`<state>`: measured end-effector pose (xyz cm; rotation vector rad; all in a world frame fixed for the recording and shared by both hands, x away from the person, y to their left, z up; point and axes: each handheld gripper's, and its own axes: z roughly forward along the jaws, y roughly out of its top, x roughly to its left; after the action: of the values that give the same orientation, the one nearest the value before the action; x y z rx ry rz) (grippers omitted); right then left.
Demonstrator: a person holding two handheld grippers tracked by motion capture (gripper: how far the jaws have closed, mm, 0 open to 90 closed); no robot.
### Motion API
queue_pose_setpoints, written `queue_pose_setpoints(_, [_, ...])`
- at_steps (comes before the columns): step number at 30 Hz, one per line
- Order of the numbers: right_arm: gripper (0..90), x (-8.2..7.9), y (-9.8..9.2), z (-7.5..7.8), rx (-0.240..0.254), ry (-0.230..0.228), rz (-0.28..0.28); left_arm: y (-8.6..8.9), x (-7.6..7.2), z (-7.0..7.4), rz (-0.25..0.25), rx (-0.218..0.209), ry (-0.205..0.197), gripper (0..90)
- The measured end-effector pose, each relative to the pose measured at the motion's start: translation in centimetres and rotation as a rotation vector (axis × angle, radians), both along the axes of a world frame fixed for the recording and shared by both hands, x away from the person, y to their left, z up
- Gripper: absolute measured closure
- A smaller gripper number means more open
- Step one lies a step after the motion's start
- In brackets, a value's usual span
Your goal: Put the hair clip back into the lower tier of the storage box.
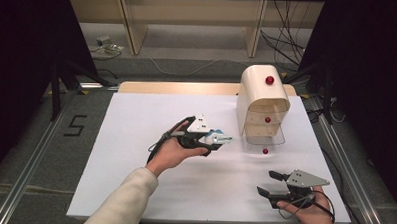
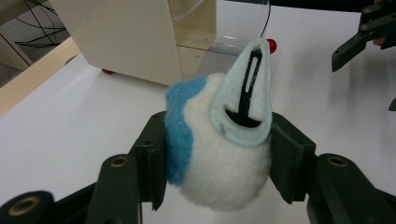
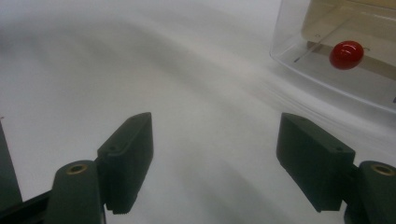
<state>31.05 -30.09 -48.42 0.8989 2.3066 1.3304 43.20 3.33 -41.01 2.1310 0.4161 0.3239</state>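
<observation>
A blue and white plush toy point(image 2: 219, 140) with a pale blue felt fin is pinched between the jaws of my left gripper point(image 1: 213, 139), held above the middle of the white table. It also shows in the high view as the plush toy point(image 1: 216, 138), just left of a cream drawer cabinet point(image 1: 263, 97) with red knobs. The cabinet's lowest clear drawer point(image 1: 263, 137) is pulled out, its red knob point(image 3: 346, 54) facing forward. My right gripper point(image 1: 270, 182) hovers open near the front right of the table, nothing between its fingers point(image 3: 126, 161).
The white table top point(image 1: 135, 140) has free room on its left half. A wooden strip point(image 1: 177, 87) runs along the far edge. Cables and shelf legs stand on the floor beyond the table.
</observation>
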Motion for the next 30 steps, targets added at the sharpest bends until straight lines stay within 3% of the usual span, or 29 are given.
queue_pose_setpoints(30, [28.0, 0.0, 0.1, 0.0, 0.001, -0.006, 0.003, -1.3, 0.1, 0.6, -0.014, 0.007, -0.017, 47.1])
